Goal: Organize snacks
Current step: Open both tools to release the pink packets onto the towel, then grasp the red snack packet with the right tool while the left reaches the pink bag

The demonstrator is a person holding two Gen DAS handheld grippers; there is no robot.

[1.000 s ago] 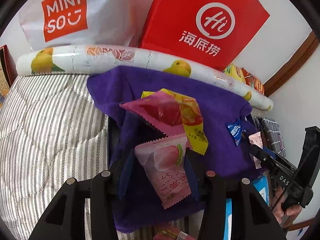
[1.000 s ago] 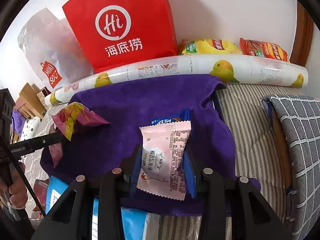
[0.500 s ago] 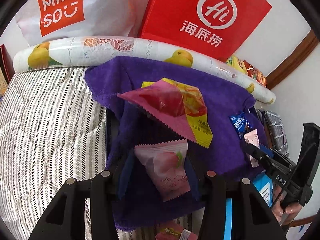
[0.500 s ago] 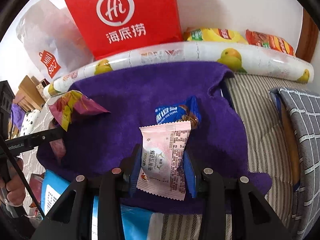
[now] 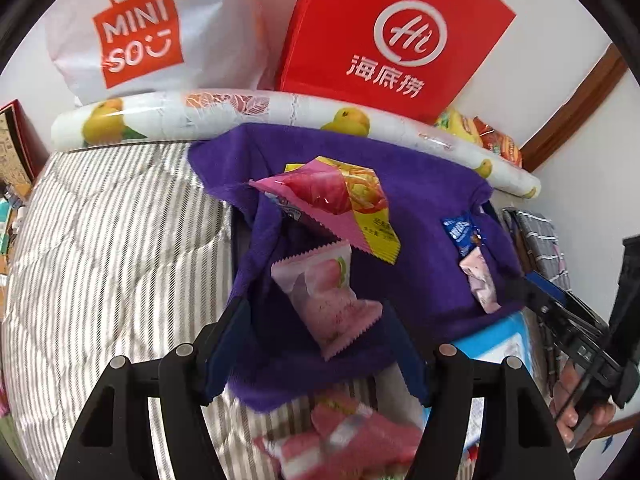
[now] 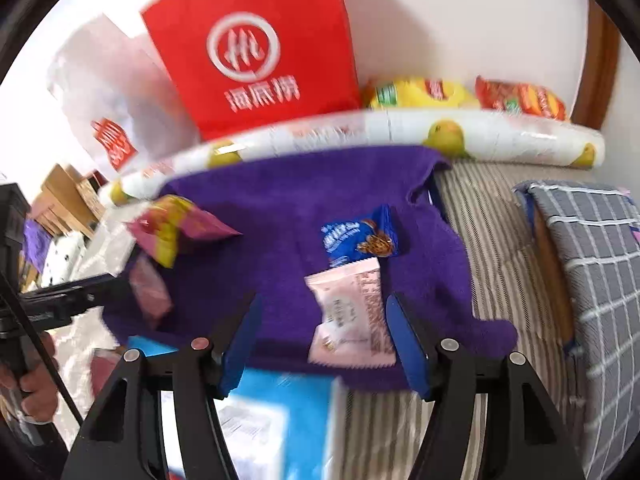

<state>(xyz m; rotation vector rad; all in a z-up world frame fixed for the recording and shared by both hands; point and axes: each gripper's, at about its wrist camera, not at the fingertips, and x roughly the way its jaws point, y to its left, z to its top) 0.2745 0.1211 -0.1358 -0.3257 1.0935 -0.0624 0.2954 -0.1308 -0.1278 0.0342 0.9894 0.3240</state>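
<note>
A purple towel (image 5: 424, 280) is spread on striped bedding. My left gripper (image 5: 316, 348) is opening, and the pink peach packet (image 5: 326, 292) lies loose on the towel between its blue pads. Beyond it sit a pink packet and a yellow packet (image 5: 332, 196), overlapping. My right gripper (image 6: 322, 344) is opening too. The pale pink packet (image 6: 352, 316) rests on the towel (image 6: 280, 200) between its pads, close to the right one. A blue cookie packet (image 6: 360, 236) lies just past it.
A red paper bag (image 5: 396, 36), a white Miniso bag (image 5: 140, 32) and a fruit-print roll (image 5: 224, 110) line the wall. Chip bags (image 6: 520, 98) sit behind the roll. A grey checked cushion (image 6: 592, 264) is on the right, a light blue box (image 6: 272, 420) near the front.
Both grippers have opened and let go of their packets, which now lie on the purple towel. Both have drawn back a little from the towel.
</note>
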